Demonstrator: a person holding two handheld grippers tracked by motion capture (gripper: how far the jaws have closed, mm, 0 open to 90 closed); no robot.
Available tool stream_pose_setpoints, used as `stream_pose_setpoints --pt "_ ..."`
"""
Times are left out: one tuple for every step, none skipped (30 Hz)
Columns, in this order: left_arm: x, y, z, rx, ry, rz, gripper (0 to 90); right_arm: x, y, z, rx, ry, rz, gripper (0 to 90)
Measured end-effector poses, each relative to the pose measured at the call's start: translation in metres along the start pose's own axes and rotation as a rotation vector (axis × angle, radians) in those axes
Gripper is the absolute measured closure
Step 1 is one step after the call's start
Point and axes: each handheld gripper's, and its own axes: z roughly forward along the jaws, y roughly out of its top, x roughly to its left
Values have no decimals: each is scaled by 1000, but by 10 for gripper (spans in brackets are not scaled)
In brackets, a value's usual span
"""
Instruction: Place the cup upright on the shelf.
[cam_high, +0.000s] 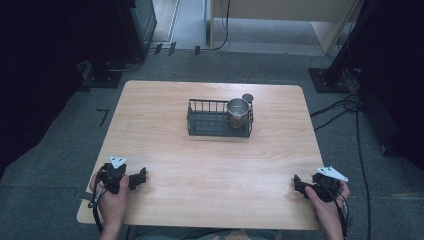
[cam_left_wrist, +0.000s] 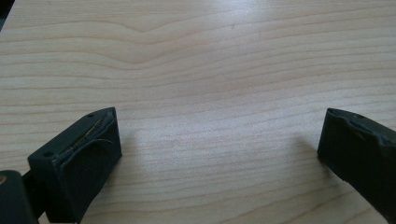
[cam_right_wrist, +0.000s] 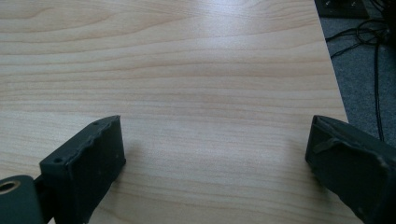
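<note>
Metal cup (cam_high: 238, 112) stood upright in right end of wire basket (cam_high: 210, 122), mid-counter (cam_high: 210, 165). My left hand-held gripper (cam_high: 141, 177) and right hand-held gripper (cam_high: 298, 184) rested near the front edge, jaws spread, empty.

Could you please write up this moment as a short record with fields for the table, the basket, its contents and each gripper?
table: light wooden top, on grey carpet
basket: dark wire basket, far middle of table
contents: metal cup upright in basket's right end
behind basket: small round dark object, unclear what
left gripper: near left corner, jaws open, holding nothing
right gripper: near right corner, jaws open, holding nothing
</note>
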Motion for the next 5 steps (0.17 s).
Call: stream_pose_setpoints --pt "0 0 0 0 0 0 0 0 0 0 0 0 0 40" --pt "0 0 0 0 0 0 0 0 0 0 0 0 -1 40" --pt "0 0 0 0 0 0 0 0 0 0 0 0 0 41" --pt "0 0 0 0 0 0 0 0 0 0 0 0 0 41" --pt "0 0 0 0 0 0 0 0 0 0 0 0 0 41"
